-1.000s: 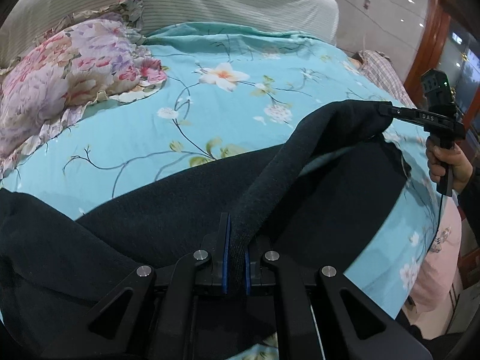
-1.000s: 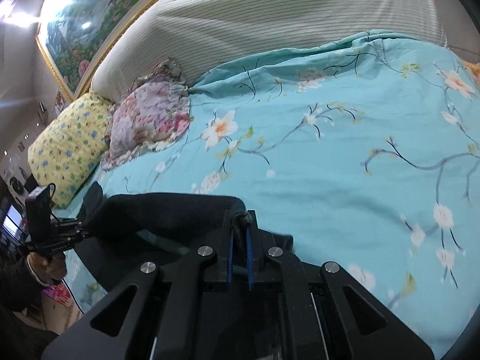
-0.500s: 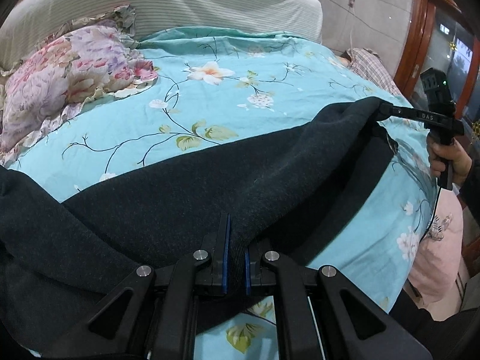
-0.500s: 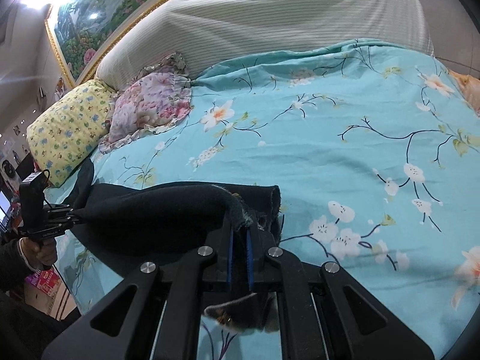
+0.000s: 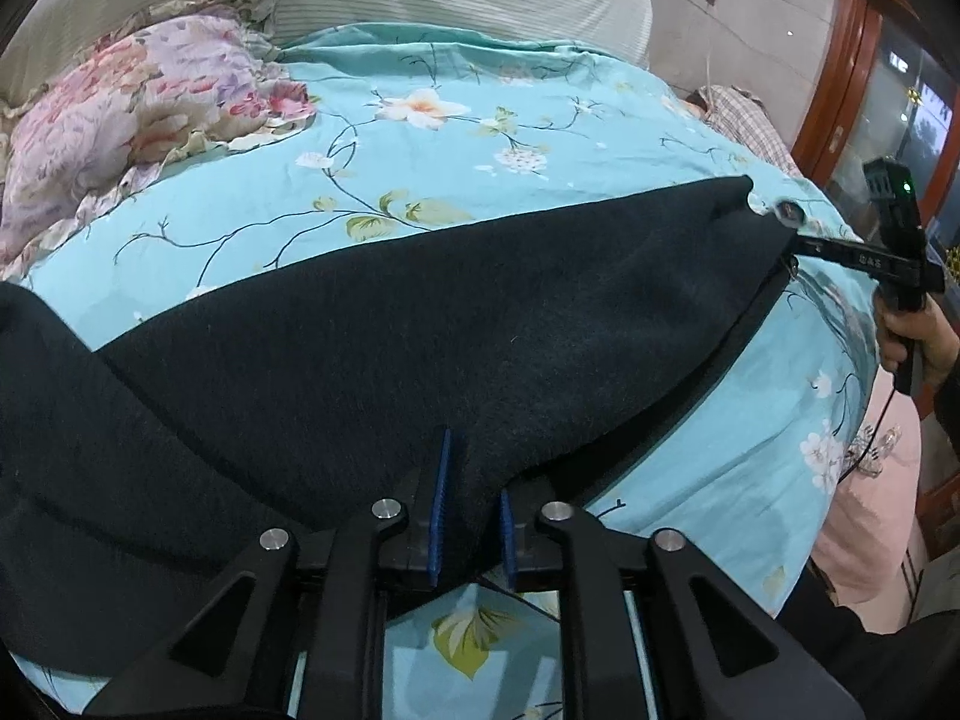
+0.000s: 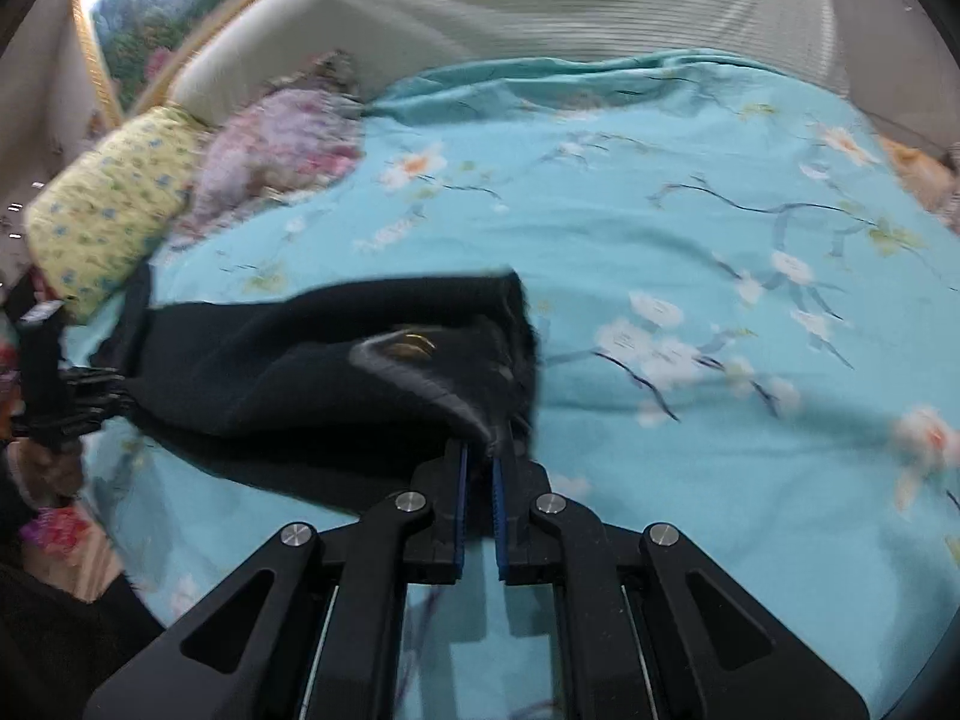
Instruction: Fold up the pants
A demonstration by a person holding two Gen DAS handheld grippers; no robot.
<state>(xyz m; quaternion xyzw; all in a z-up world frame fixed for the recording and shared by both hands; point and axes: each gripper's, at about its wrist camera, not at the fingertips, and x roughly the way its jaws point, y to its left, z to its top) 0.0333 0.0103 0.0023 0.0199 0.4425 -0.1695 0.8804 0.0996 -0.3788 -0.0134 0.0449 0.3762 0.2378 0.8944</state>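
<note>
In the left wrist view, the dark pants [image 5: 420, 348] are being laid flat across the middle of the frame on the floral bedspread [image 5: 480, 144]; the left gripper [image 5: 471, 516] has just been opening, its blue pads parted with the hem still between them, so release and withdrawal toward the lower edge are judged next. In the right wrist view, blurred, the right gripper [image 6: 478, 480] is being kept clamped on the waist end at centre-left, with open bedspread to the right and pillows [image 6: 114, 210] crowding the upper left.

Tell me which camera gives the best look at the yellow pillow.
The right wrist view. The yellow pillow shows there at the left edge, beside the pink floral pillow, though motion blur softens it. The left wrist view shows the pink floral pillow but not the yellow one; it lies outside that frame.
</note>
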